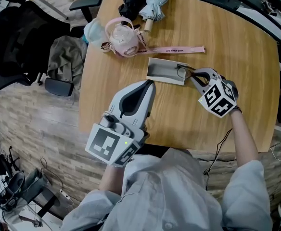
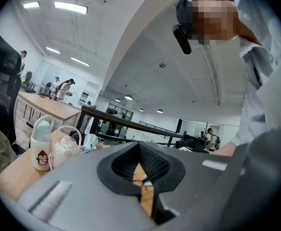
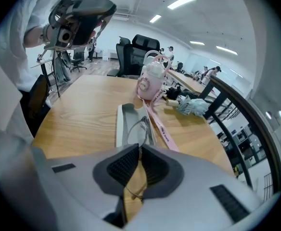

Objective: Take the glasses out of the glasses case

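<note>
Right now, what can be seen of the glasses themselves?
The glasses have a thin dark wire frame and what look like clear lenses. They are at the end of the open grey case nearest the right gripper, with one lens loop tilted up over the tray. That gripper is shut on the frame, and a thin temple arm trails below its jaws over the wooden table. Whether the glasses touch the case is unclear.

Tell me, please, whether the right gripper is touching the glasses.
Touching. The right gripper view shows the right gripper with its jaws closed on a thin wire part of the glasses, which runs between them.
</note>
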